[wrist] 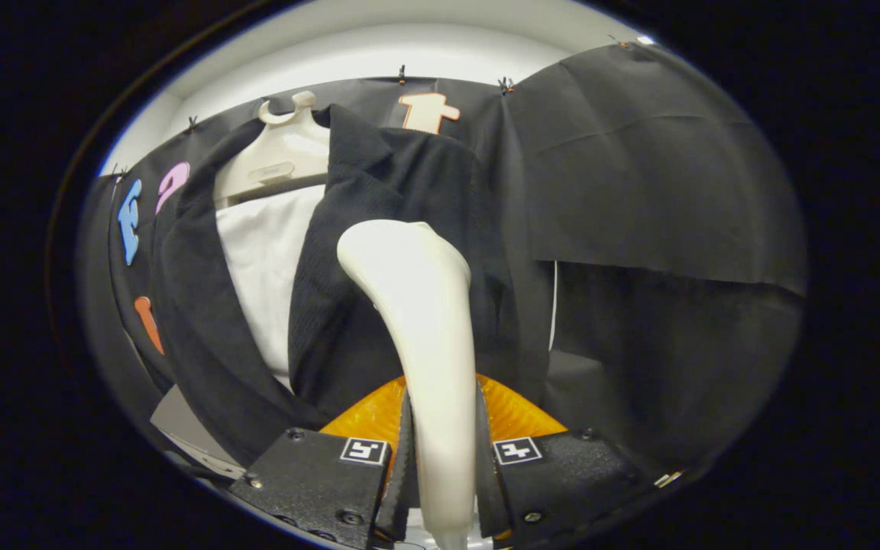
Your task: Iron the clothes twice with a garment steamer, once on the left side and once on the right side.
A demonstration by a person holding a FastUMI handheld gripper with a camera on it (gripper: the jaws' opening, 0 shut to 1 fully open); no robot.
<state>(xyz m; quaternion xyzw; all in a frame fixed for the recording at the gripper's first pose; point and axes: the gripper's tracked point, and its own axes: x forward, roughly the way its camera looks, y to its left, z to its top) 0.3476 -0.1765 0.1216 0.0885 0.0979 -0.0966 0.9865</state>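
A black jacket (379,252) is hanging open over a white shirt (264,260) on a pale hanger (279,153), straight ahead of your fingers. You are gripping the steamer (425,336) by its handle, the gripper (440,473) clamped on it from both sides. Its head is pointing up at the jacket's right front panel, seemingly touching the cloth, though that is hard to judge.
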